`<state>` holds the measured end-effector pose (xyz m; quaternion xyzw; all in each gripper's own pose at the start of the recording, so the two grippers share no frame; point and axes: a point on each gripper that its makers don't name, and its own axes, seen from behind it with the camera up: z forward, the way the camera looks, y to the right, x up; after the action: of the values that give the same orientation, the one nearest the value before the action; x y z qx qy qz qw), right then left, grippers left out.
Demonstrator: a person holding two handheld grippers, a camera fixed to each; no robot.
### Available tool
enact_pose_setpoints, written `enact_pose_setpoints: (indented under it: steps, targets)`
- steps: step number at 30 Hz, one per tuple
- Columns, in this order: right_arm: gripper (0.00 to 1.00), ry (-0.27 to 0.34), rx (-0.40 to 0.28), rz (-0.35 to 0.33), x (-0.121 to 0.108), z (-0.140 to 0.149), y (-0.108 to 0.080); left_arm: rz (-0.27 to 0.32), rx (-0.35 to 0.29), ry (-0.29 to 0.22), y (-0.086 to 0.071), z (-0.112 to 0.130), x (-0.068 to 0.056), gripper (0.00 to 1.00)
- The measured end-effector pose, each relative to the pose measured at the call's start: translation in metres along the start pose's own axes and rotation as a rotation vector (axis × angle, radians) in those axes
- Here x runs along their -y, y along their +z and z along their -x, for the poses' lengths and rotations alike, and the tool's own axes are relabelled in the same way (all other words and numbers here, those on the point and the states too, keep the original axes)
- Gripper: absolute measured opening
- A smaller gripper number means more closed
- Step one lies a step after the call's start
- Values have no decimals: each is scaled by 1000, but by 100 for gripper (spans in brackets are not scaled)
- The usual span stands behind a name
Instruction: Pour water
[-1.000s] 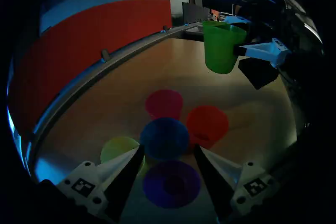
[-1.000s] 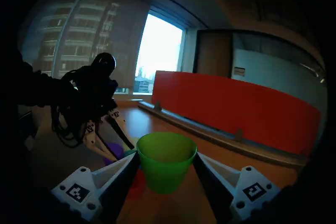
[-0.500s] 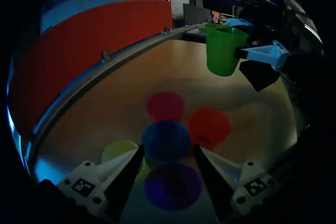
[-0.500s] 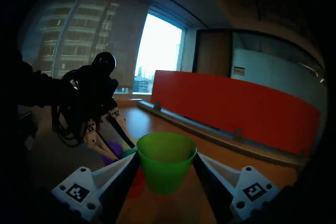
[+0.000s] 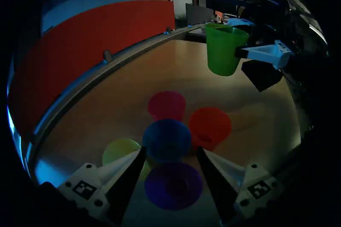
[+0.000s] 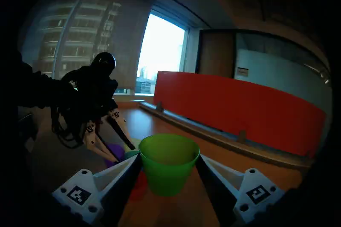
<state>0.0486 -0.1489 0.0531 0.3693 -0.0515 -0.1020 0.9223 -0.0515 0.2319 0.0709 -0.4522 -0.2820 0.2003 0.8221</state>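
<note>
Between the right tool's (image 6: 168,159) 2 fingers the green cup (image 6: 169,176) sits gripped upright, far ahead of the open left tool (image 5: 170,151), so tilting early could spill water short of the blue cup (image 5: 166,135).

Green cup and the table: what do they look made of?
The green cup: probably plastic, slightly translucent; light glows through its thin wall. The table: likely wood or wood-look laminate, smooth satin finish; warm brown with soft sheen.
</note>
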Motion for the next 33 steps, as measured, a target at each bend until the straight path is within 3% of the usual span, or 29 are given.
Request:
enact_pose_setpoints:
  steps: [18, 33]
  targets:
    - [91, -5, 0, -2, 1, -1, 2, 12, 7, -1, -3, 4, -7, 86]
    - [91, -5, 2, 0, -1, 0, 0, -7, 6, -10, 5, 2, 0, 87]
